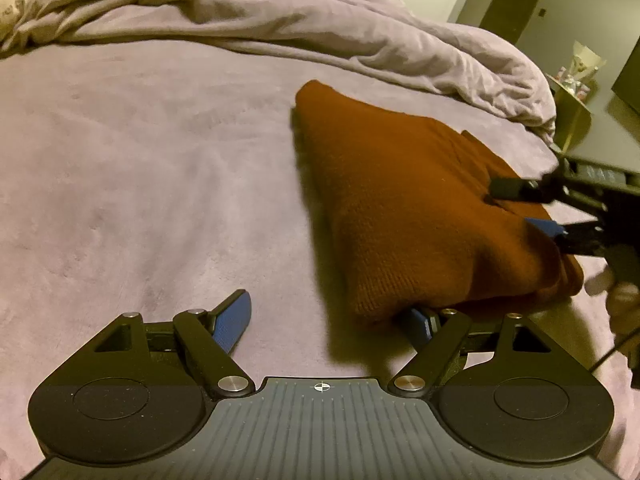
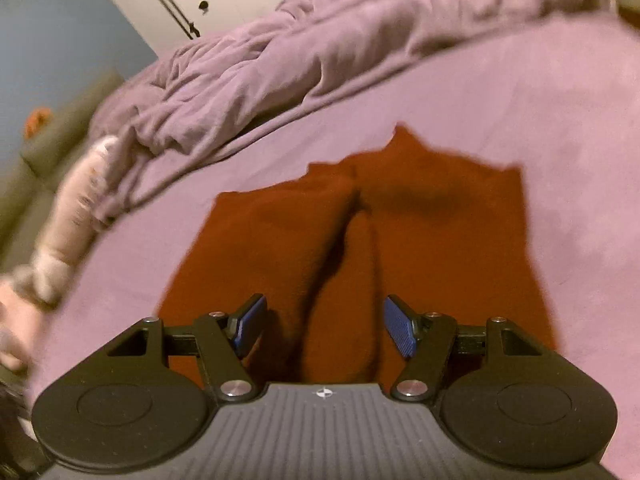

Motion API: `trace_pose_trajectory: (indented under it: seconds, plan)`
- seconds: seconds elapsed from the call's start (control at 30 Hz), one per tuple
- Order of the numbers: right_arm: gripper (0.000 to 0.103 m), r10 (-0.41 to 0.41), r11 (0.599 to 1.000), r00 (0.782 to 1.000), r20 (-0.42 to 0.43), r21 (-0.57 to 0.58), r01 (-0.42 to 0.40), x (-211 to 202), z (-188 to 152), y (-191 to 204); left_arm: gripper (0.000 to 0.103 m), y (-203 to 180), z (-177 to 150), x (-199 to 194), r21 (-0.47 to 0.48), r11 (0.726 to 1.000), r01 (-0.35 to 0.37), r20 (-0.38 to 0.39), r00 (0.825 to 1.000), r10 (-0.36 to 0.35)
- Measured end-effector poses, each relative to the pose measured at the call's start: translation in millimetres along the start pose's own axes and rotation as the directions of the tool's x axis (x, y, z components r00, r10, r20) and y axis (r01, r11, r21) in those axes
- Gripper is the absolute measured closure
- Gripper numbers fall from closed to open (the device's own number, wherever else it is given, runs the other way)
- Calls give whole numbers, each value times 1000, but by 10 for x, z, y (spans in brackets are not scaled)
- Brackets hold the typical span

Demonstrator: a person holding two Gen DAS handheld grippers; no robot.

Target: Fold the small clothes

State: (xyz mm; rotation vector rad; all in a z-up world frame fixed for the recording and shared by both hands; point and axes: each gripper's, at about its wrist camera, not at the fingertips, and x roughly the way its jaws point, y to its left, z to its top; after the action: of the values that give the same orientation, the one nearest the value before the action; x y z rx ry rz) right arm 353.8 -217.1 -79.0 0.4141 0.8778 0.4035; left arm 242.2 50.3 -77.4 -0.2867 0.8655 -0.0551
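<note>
Rust-brown knit sweater (image 1: 420,200) lies folded on the bed (image 1: 140,180). We hold the left claw (image 1: 332,320) and right claw (image 2: 324,326) apart, empty. Next: flatten or set aside.

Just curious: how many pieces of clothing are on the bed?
1: a rust-brown knitted garment lies folded on the purple bed. Others may hide under the rumpled blanket.
</note>
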Motion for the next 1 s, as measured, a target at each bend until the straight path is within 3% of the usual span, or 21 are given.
trace_pose_trajectory:
  seconds: [0.13,0.17,0.2,0.3,0.37,0.47,0.5,0.53,0.6,0.8,1.0]
  plan:
    - [37,43,999,999,-30,-22,-44,218,36,134,19,-23,9,6,7,1000,-16,-3,1000,16]
    - [47,37,999,999,-40,-26,-38,277,47,171,19,-35,9,7,14,1000,-22,-1,1000,22]
    - [65,28,999,998,-49,-35,-30,338,60,212,18,-53,8,10,24,999,-32,1,999,32]
    - [80,-20,989,999,-42,-151,14,351,50,412,16,-83,5,14,40,998,-56,12,998,56]
    - [83,-113,941,993,25,-319,115,313,0,672,16,-109,8,4,40,997,-71,21,997,70]
    - [90,-199,769,955,221,-568,292,108,-113,1074,14,-166,11,-30,47,995,-85,37,996,83]
    - [91,-209,720,936,283,-604,343,32,-131,1142,13,-177,15,-38,50,995,-89,43,995,87]
    - [91,-210,694,924,319,-617,371,-35,-129,1168,13,-196,18,-47,53,994,-91,46,995,89]
    - [92,-237,674,906,352,-612,414,-91,-103,1112,9,-223,26,-61,54,995,-80,50,996,78]
    - [92,-405,608,822,401,-553,570,-27,-185,643,7,-414,28,-56,94,995,-29,39,999,26]
    - [92,-450,572,786,425,-539,619,53,-230,390,7,-514,26,9,121,991,-51,20,999,49]
